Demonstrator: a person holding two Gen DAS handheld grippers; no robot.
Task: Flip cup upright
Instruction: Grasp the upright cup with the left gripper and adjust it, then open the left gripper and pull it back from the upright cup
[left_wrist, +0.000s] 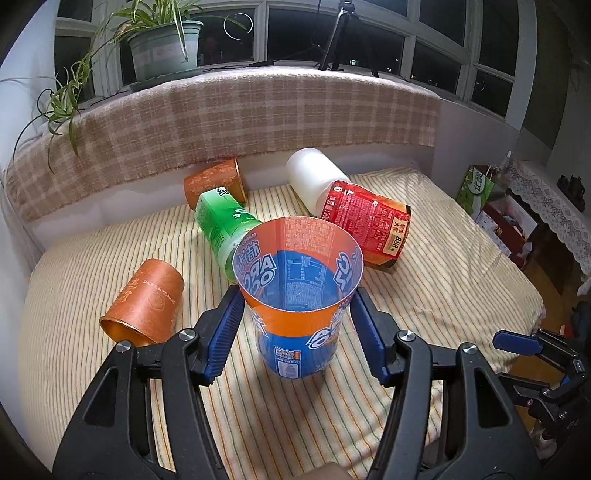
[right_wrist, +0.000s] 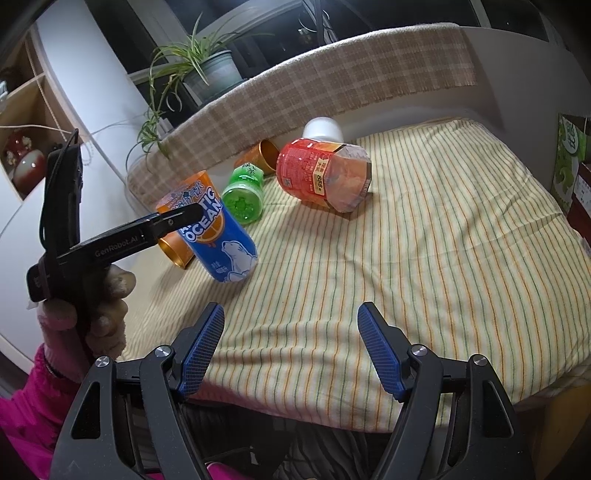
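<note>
Left tongs (left_wrist: 295, 328): closed on the blue-and-orange cup (left_wrist: 299, 291), one blue pad on each side below its rim, in the lower centre of the left wrist view.
Blue-and-orange cup: mouth up and tilted a little, its base at or just above the striped bed (left_wrist: 443, 288); I cannot tell whether it touches. In the right wrist view it sits at left of centre (right_wrist: 218, 232), with the tong arm across its upper part.
Right tongs (right_wrist: 290, 347): spread wide, gripping nothing, over the near edge of the bed in the lower part of the frame.
Step in hand: probably the end of the flip, the cup nearly upright.
Next move: likely to level the cup, settle its base on the soft bedding, then ease the pads apart; a tilted release could topple it.
Cup contents: empty, as far as its open mouth shows.
Other containers: green bottle (left_wrist: 225, 225), red-labelled jar (left_wrist: 351, 210) with a white end, and two copper cups (left_wrist: 147, 306), (left_wrist: 216, 184), all lying on their sides beyond it; their contents cannot be told.
</note>
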